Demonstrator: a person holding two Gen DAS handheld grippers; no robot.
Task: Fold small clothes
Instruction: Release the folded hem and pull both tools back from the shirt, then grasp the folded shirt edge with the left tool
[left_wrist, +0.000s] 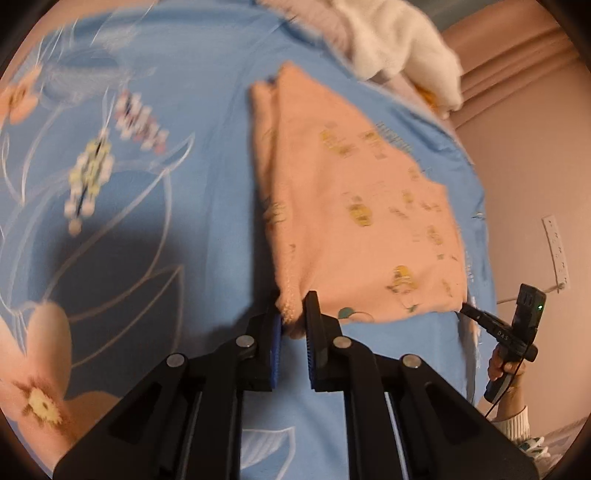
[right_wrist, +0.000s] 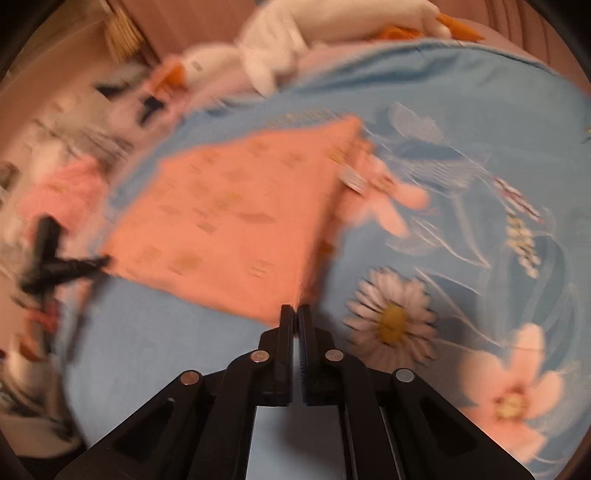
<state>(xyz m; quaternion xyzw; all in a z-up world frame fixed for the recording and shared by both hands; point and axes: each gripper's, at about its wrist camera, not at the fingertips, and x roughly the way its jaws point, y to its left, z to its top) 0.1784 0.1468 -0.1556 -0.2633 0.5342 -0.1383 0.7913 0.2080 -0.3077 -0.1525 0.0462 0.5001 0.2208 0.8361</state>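
Observation:
A peach garment (left_wrist: 354, 206) printed with small yellow figures lies folded flat on the blue floral sheet (left_wrist: 192, 206). My left gripper (left_wrist: 293, 317) is closed on the near corner of the garment, with its hem bunched between the blue pads. In the right wrist view the same garment (right_wrist: 229, 221) is blurred. My right gripper (right_wrist: 296, 310) is shut, and the cloth's near corner runs into its fingertips. Each gripper shows in the other's view at the opposite near corner: the right gripper (left_wrist: 471, 311) and the left gripper (right_wrist: 88, 264).
White plush toys (left_wrist: 399, 40) lie at the far edge of the bed, with orange parts showing on them (right_wrist: 399, 31). A heap of other clothes (right_wrist: 62, 184) sits at the left. A hand and a white cuff (left_wrist: 513, 417) hold the right gripper. A pink wall with a power strip (left_wrist: 556, 251) lies beyond.

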